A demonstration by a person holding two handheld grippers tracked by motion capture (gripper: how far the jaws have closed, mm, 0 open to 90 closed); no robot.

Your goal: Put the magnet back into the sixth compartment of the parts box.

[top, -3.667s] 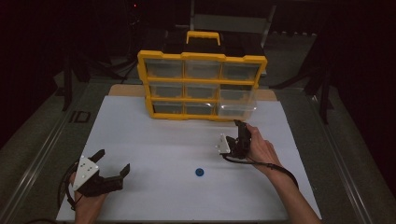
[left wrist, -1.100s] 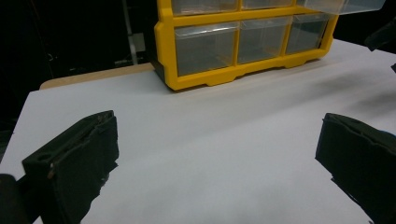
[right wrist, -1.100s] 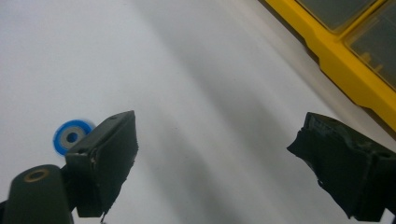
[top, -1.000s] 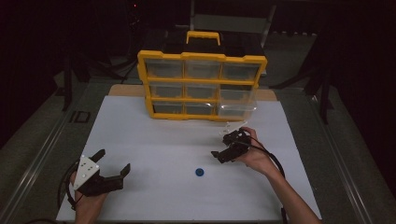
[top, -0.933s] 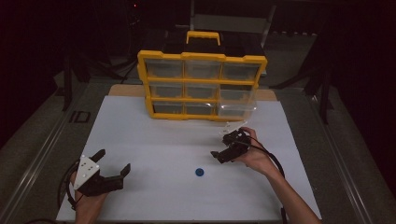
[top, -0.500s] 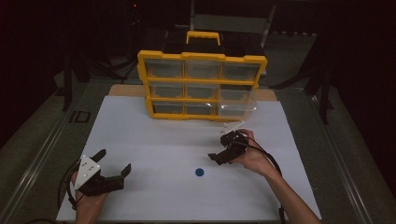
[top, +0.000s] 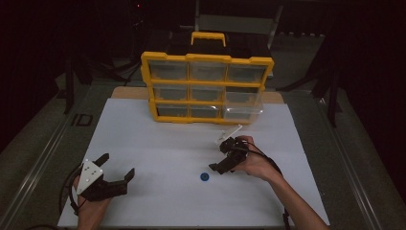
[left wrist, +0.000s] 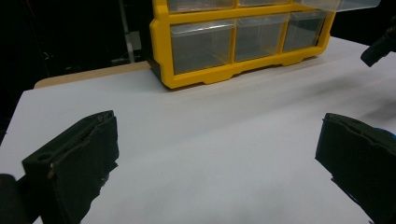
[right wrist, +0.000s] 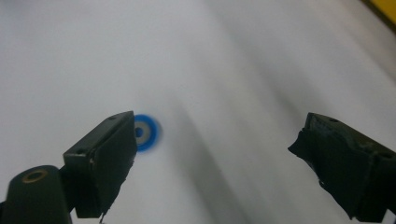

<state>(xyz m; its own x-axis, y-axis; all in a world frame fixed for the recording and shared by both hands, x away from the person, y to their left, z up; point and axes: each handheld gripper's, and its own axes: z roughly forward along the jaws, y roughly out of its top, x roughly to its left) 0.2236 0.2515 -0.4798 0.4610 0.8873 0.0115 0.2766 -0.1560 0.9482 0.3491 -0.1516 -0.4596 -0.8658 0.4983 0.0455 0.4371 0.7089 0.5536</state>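
White table [top: 158,143], dark room: right gripper [top: 225,155] poised near blue ring [top: 204,177].
Right gripper jaws are spread, holding nothing; the blue ring lies flat on the table just beside them. Left gripper [top: 115,179], jaws likewise spread and holding nothing, rests at the near left. Yellow drawer organizer [top: 207,88] stands upright behind, one right drawer protruding.

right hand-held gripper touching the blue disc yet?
Apart. In the high view, white table surface shows between the right hand-held gripper and the blue disc. In the right gripper view its jaws stand wide open, the disc beyond them.
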